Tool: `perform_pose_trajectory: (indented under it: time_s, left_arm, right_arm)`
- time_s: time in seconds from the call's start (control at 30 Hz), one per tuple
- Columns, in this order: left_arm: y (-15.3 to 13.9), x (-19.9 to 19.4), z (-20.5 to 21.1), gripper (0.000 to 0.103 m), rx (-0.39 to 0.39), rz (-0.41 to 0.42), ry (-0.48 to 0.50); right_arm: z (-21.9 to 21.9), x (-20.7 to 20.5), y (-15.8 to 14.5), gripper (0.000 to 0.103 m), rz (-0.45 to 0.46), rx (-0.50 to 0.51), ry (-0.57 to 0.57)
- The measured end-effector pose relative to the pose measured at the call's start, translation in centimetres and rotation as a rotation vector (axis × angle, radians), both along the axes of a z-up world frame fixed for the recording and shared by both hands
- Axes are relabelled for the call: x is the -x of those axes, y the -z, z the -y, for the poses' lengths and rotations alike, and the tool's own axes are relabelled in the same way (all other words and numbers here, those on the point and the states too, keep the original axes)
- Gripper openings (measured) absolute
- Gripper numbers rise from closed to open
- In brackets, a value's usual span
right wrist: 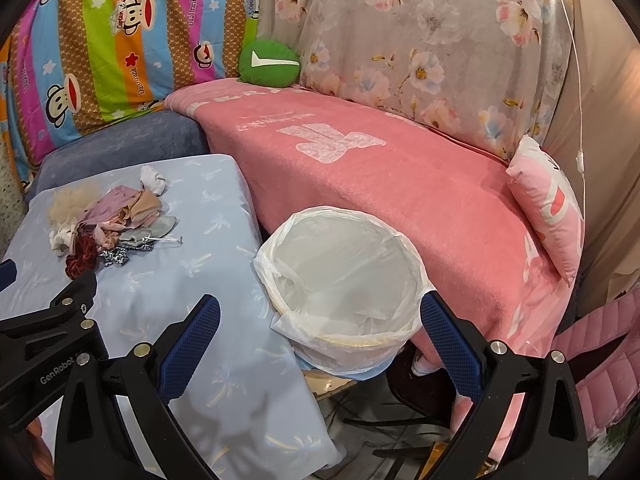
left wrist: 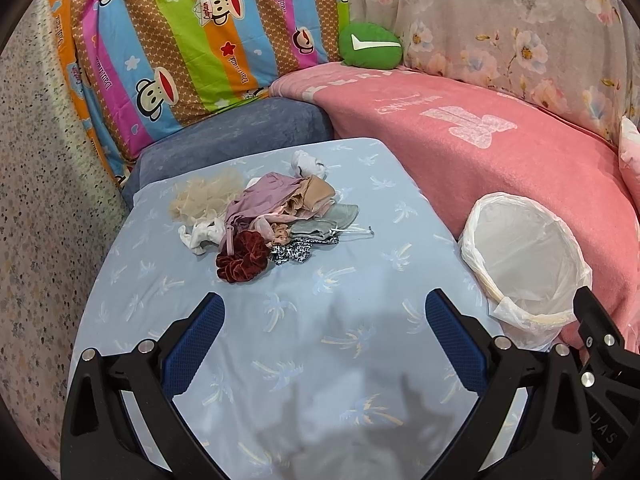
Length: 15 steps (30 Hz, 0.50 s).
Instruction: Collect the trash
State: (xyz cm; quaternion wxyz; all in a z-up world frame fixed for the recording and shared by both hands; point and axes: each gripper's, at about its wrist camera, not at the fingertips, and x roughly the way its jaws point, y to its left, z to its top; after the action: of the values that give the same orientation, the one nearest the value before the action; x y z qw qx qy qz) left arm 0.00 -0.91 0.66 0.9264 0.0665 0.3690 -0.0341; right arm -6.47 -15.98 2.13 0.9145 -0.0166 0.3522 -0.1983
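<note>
Left tool (left wrist: 325, 320) and right tool (right wrist: 320, 322) both hang spread and empty. Just beyond the right one stands the white-lined round bin (right wrist: 340, 276), beside the pale-blue palm-print worktop (left wrist: 320, 344); farther back lies the heap of crumpled fabric scraps (left wrist: 260, 216).

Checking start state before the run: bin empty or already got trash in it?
Empty. The right wrist view looks into the bin and shows only bare white liner; the trash pile sits on the blue sheet.
</note>
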Motion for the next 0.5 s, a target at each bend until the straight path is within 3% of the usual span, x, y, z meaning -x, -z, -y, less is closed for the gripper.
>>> perform_pose_trajectory:
  time_s: [0.5]
  left_arm:
    - [0.3, 0.0, -1.1, 0.096, 0.015, -0.01, -0.006]
  right_arm:
    - [-0.7, -0.1, 0.5, 0.097, -0.002, 0.004, -0.01]
